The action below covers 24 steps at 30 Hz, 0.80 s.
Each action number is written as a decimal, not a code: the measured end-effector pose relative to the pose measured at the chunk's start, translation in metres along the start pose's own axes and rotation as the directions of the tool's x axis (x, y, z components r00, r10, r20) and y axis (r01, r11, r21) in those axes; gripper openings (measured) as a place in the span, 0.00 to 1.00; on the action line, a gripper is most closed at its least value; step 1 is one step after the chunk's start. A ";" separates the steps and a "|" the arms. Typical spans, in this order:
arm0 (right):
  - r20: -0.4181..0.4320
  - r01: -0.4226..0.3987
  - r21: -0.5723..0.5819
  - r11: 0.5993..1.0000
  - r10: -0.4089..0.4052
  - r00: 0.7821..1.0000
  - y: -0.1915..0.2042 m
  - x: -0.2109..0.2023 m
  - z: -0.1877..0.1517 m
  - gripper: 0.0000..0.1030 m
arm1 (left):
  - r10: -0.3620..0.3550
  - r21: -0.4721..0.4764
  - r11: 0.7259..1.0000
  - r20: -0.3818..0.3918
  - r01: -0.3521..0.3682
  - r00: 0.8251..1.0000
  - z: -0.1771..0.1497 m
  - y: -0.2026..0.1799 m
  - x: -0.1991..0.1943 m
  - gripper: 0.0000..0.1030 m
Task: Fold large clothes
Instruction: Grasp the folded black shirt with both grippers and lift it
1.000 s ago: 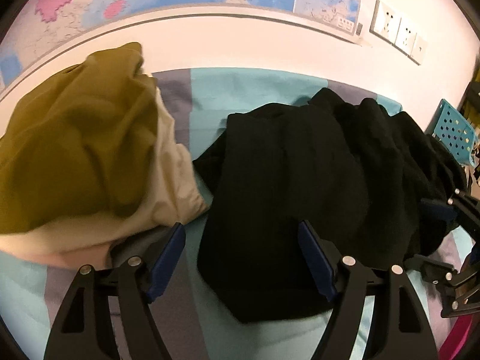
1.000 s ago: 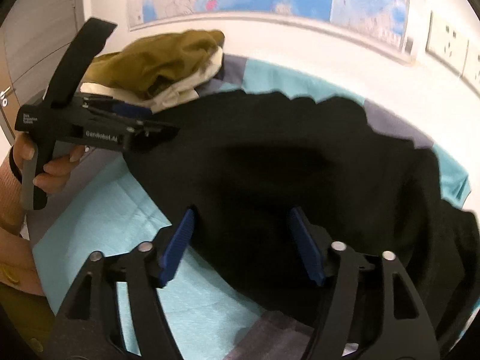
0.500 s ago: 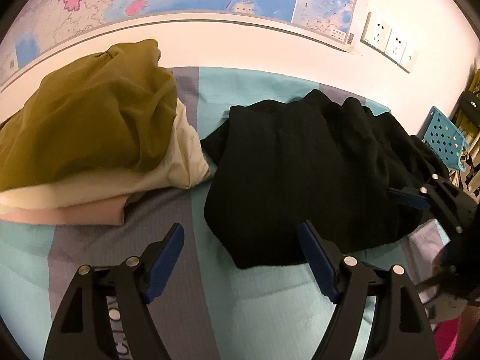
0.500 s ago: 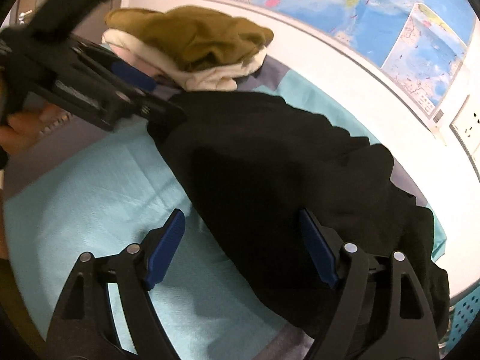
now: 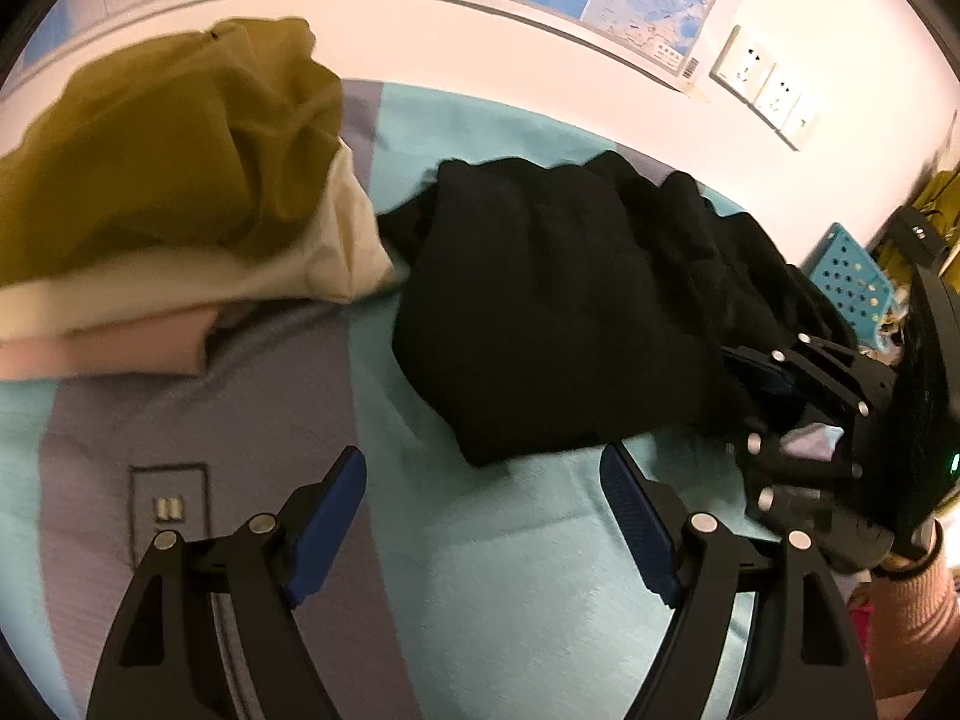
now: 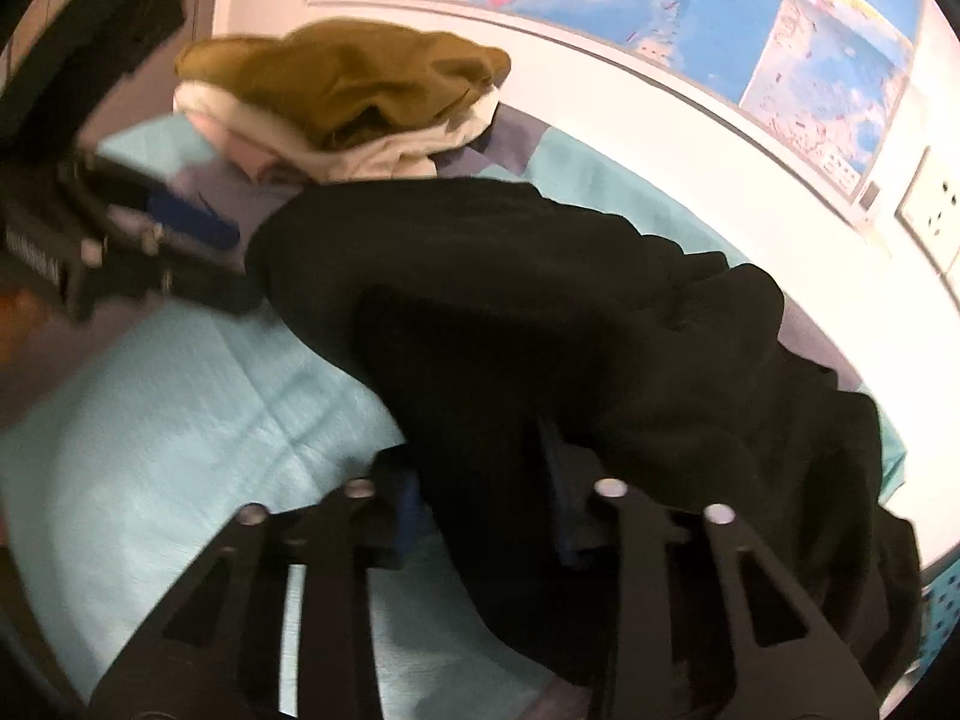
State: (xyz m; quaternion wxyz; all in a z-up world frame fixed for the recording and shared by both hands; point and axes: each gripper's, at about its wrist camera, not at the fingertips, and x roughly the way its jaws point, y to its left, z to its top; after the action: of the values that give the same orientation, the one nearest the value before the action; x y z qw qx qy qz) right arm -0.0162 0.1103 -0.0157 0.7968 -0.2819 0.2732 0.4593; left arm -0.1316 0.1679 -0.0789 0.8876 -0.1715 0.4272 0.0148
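Note:
A large black garment [image 5: 558, 312] lies crumpled on the teal and grey striped sheet [image 5: 510, 570]; it also fills the right wrist view [image 6: 540, 324]. My left gripper [image 5: 483, 516] is open and empty, held back from the garment's near edge. My right gripper [image 6: 480, 504] has its jaws closed in on a fold of the black garment, with the cloth draped over the blue pads. The right gripper shows at the right of the left wrist view [image 5: 798, 396], at the garment's edge. The left gripper shows at the left of the right wrist view [image 6: 150, 252].
A pile of folded clothes, olive [image 5: 168, 150] on cream and pink, sits at the sheet's far left by the wall. A blue perforated basket [image 5: 852, 282] stands beyond the right edge. Wall sockets [image 5: 762, 84] and a map hang behind.
My left gripper has pulled back from the black garment. My right gripper has moved in and closed on the garment's fold, which it stood open over before.

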 end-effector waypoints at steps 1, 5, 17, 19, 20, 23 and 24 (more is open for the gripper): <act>0.007 -0.026 0.042 0.999 0.026 1.000 -0.006 -0.003 0.002 0.24 | -0.023 0.000 1.000 -0.003 0.023 1.000 -0.001 -0.001 0.000 0.75; 0.038 -0.103 0.173 0.979 0.098 0.994 -0.025 -0.010 0.007 0.22 | -0.170 -0.013 0.985 -0.029 0.170 0.985 -0.001 -0.013 0.004 0.75; 0.040 -0.134 0.225 0.965 0.128 0.991 -0.022 -0.006 -0.001 0.35 | -0.350 -0.232 0.911 -0.001 0.340 0.937 0.022 -0.016 0.045 0.75; 0.057 -0.153 0.273 0.950 0.143 0.988 -0.027 -0.010 -0.003 0.47 | -0.373 -0.263 0.894 0.011 0.363 0.928 0.025 -0.013 0.050 0.75; 0.071 -0.169 0.294 0.941 0.154 0.985 -0.030 -0.012 -0.005 0.48 | -0.384 -0.277 0.885 0.020 0.374 0.923 0.026 -0.013 0.052 0.75; 0.105 -0.215 0.352 0.911 0.190 0.976 -0.037 -0.024 -0.015 0.52 | -0.409 -0.304 0.864 0.043 0.401 0.912 0.030 -0.015 0.057 0.75; 0.117 -0.230 0.368 0.901 0.201 0.973 -0.040 -0.029 -0.019 0.52 | -0.418 -0.307 0.858 0.049 0.412 0.907 0.031 -0.016 0.058 0.75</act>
State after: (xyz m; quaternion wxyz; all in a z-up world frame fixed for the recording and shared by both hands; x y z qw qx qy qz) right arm 0.0033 0.0630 -0.0008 0.7903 -0.0728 0.3557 0.4936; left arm -0.0687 0.1562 -0.1006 0.8276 -0.3968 0.3811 -0.1114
